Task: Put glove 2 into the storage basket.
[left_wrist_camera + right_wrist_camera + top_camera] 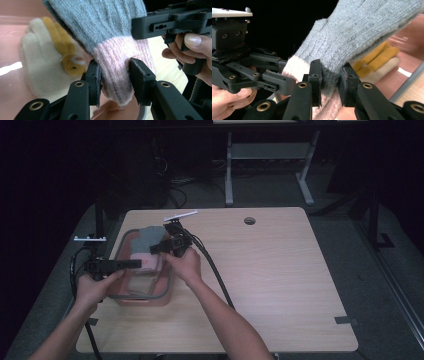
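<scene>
Two black grippers are clamped on one grey-and-pink knitted glove (110, 37) above the pink plastic bin (165, 296) at the table's 9 o'clock side, the left gripper (115, 77) pinching its pink cuff, the right gripper (331, 82) the grey knit beside it.

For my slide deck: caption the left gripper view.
Left gripper clamps the pink cuff of a grey knit glove above a cream-and-yellow glove.

Over the pink bin (125, 301), the left gripper (136, 264) and right gripper (155, 248) hold a grey-and-pink knit piece (148, 240).
</scene>
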